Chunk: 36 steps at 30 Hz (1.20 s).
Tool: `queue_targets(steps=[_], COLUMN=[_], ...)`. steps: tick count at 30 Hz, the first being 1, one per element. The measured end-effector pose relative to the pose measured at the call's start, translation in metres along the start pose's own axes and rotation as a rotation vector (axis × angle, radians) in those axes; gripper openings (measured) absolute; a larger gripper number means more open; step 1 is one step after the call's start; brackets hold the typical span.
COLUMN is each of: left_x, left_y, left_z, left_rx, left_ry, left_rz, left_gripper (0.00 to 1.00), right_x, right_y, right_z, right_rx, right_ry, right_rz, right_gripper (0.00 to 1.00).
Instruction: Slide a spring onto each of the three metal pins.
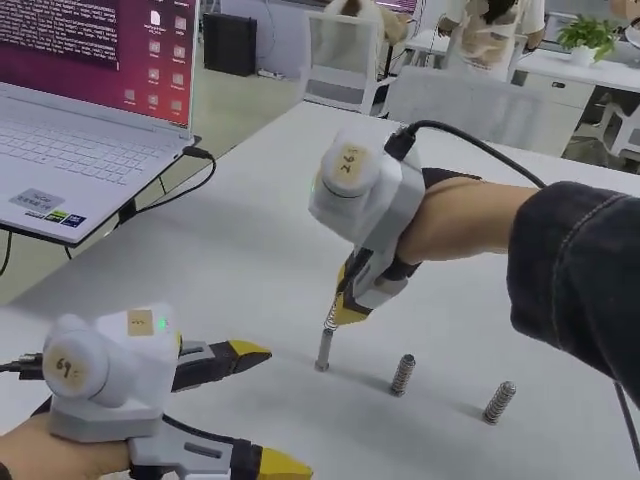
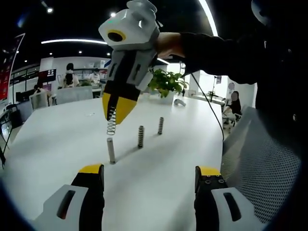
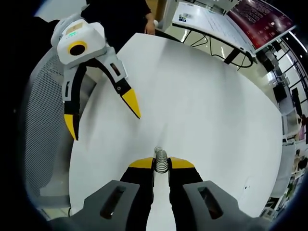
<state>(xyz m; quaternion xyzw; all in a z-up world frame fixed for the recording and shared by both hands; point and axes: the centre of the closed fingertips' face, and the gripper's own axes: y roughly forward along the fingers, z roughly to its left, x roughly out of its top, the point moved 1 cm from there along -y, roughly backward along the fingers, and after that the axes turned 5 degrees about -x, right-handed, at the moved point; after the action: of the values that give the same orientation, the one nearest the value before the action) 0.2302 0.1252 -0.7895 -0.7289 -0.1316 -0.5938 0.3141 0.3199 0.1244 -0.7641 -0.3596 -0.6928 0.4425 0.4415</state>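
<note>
Metal spring (image 2: 111,121) pinched in right gripper (image 3: 161,164) over bare pin (image 2: 111,150), seemingly aligned; left gripper (image 2: 149,169) wide, laptop (image 1: 90,110) beyond.

Bright, even light from ceiling strips (image 2: 72,41), soft shadows (fisheye edges bend strongly).

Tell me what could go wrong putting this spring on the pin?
The spring hangs right over the bare pin; if it's off-centre, it might catch the pin's top and bend or pop out of the right gripper. Pushing sideways might also tip the pin or bump the neighbouring pin with its spring.
</note>
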Motion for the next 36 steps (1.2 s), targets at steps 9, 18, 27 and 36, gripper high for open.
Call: queue_targets(steps=[9,18,27,36], left_x=[-0.001,-0.003,-0.005,-0.006], left_y=[0.000,0.000,-0.002,-0.002], left_z=[0.001,0.003,0.004,0.003], left_rx=[-0.003,-0.004,0.000,0.000], left_ry=[-0.004,-0.009,-0.014,-0.017], left_rz=[-0.004,-0.005,-0.005,-0.003], left_gripper=[0.72,0.71,0.70,0.69], right_x=[-0.001,-0.003,-0.005,-0.007], right_y=[0.005,0.011,0.023,0.037], right_z=[0.002,0.007,0.007,0.007], right_rx=[0.015,0.027,0.037,0.053], right_ry=[0.005,0.005,-0.009,-0.006], right_rz=[0.015,0.031,0.056,0.085], right_gripper=[0.09,0.09,0.09,0.09])
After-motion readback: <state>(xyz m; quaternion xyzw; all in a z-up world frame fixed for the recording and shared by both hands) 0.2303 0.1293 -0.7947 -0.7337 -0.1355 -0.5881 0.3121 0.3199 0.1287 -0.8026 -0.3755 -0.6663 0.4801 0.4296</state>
